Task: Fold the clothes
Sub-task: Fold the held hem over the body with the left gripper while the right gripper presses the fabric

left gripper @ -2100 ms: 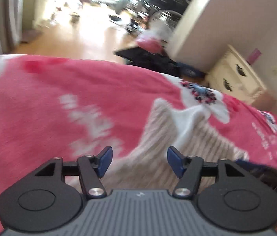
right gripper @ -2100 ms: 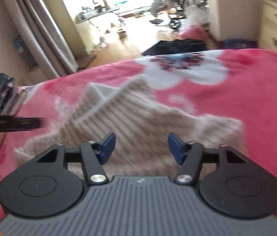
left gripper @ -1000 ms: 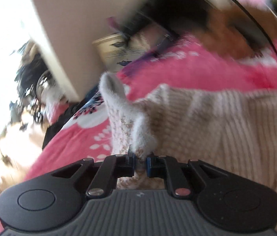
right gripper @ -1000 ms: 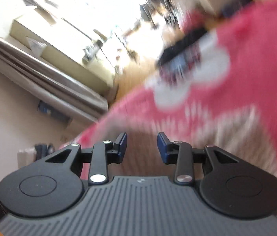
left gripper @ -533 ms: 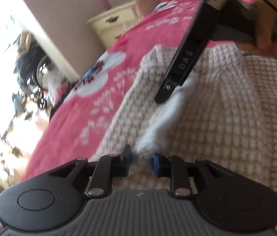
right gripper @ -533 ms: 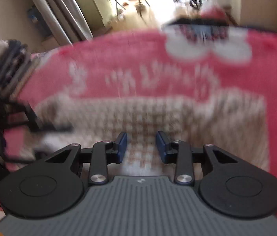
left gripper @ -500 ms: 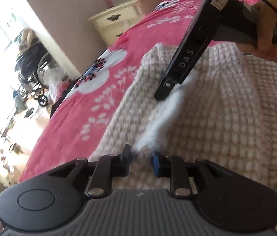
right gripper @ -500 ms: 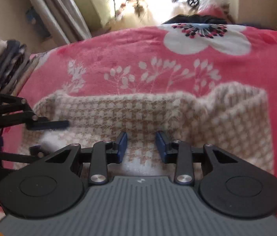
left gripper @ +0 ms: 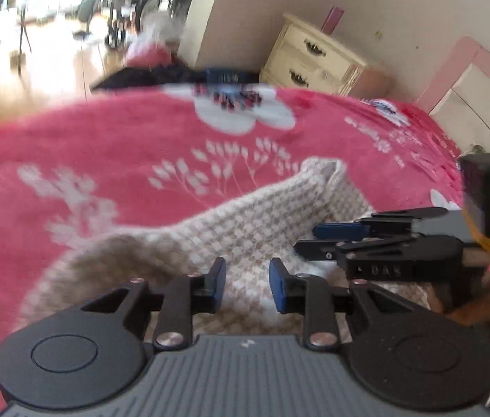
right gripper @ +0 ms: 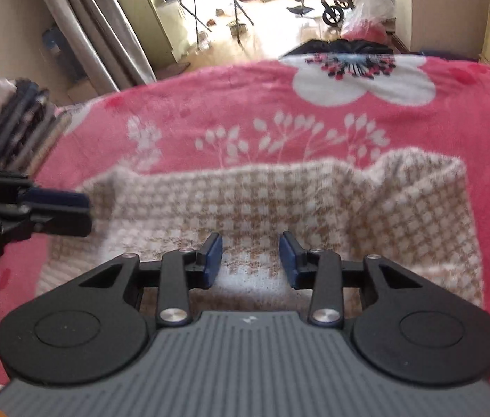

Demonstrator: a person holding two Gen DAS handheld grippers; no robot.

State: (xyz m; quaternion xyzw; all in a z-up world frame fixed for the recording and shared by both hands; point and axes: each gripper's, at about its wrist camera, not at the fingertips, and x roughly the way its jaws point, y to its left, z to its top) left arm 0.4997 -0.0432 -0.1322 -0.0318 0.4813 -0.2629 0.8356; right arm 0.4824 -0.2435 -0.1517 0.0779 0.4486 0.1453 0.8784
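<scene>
My left gripper [left gripper: 244,285] and right gripper [right gripper: 250,260] hover level over the near edge of the checked knit garment [right gripper: 279,201] — both parted, empty — it lies on the pink blanket [right gripper: 210,118].

- Left gripper [left gripper: 247,283]: jaws now parted and empty; half a second ago they pinched the white fuzzy edge of the sweater [left gripper: 262,229].
- Right gripper [right gripper: 250,260]: jaws spread wider than before.
- Sweater: no longer spread with its collar peak up; now a folded rectangle on the bed [right gripper: 210,104].
</scene>
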